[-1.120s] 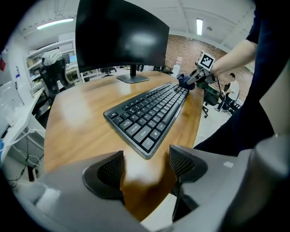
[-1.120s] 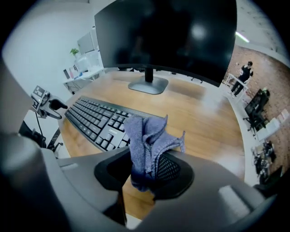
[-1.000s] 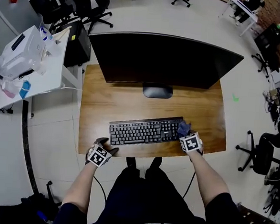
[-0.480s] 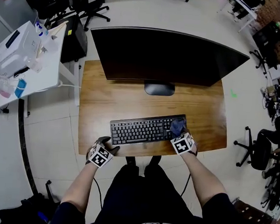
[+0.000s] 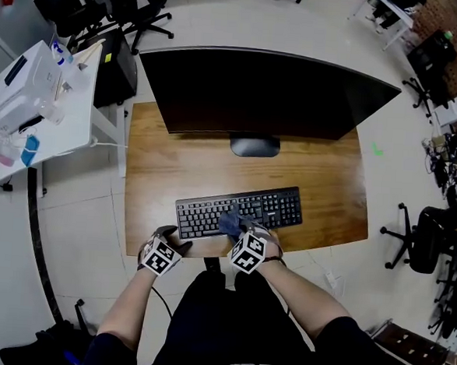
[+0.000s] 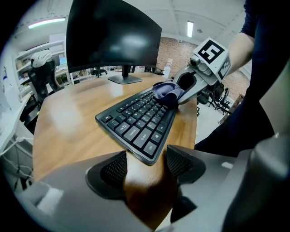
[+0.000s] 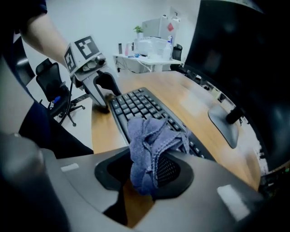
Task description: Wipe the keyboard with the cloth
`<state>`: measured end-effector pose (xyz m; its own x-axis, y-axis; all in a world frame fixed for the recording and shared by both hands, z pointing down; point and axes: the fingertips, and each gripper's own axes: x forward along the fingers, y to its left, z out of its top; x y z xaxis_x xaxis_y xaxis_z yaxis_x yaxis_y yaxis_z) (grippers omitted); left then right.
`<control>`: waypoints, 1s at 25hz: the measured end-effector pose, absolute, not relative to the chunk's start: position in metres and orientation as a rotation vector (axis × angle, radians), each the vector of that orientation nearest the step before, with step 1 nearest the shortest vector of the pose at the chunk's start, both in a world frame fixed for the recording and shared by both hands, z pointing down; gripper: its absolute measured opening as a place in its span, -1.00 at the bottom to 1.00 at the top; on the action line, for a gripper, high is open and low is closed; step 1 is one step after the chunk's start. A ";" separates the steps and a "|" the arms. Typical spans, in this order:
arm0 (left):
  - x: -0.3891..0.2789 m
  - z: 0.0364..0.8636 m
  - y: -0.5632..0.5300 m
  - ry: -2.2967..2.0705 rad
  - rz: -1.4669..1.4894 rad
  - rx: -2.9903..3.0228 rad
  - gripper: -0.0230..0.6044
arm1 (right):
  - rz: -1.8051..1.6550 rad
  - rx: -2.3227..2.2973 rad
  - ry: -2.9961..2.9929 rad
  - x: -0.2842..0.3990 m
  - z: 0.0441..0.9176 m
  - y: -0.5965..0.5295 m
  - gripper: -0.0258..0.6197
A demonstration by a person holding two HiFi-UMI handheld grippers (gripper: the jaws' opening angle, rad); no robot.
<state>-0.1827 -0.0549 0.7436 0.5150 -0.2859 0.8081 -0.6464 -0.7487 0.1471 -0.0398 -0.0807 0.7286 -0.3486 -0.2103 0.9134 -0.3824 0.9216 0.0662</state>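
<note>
Over the last second my right gripper [image 5: 239, 233] has travelled from the right end of the keyboard [image 5: 277, 207] to about its middle, dragging the blue cloth [image 5: 230, 221] along the key rows. I take that as one pass covering the right half; the left half is likely what remains.

The right jaws are clenched on the cloth, which bunches up between them and drapes forward onto the keys. My left gripper [image 6: 146, 165] has stayed at the keyboard's left near corner. Its jaws stand apart, with that corner and the table [image 5: 322, 184] edge at the mouth of the gap, pinching nothing. From the right gripper view it sits against the keyboard's left end, probably steadying it.

As for writing, the key legends show as white marks but are too blurred to read. The dark monitor [image 5: 258, 94] shows no logo I can make out, and the gripper cubes carry only black-and-white square patterns.
</note>
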 end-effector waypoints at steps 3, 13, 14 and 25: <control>-0.182 0.743 -0.056 -0.766 1.134 2.332 -0.07 | 0.245 0.396 -2.009 -0.053 0.721 -0.073 -0.51; -0.181 0.741 -0.055 -0.773 1.127 2.327 -0.06 | 0.442 0.891 -1.846 0.126 0.699 -0.131 -0.51; -0.180 0.741 -0.055 -0.772 1.127 2.328 -0.06 | 0.446 0.925 -1.794 0.150 0.701 -0.132 -0.51; -0.182 0.745 -0.055 -0.758 1.164 2.341 -0.07 | 0.387 0.815 -1.740 0.111 0.733 -0.101 -0.51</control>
<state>-0.1815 -0.0551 0.7446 0.5017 -0.2836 0.8172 -0.6324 -0.7648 0.1228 0.1107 -0.1012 0.7331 -0.1414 -0.3264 0.9346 -0.6916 0.7081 0.1427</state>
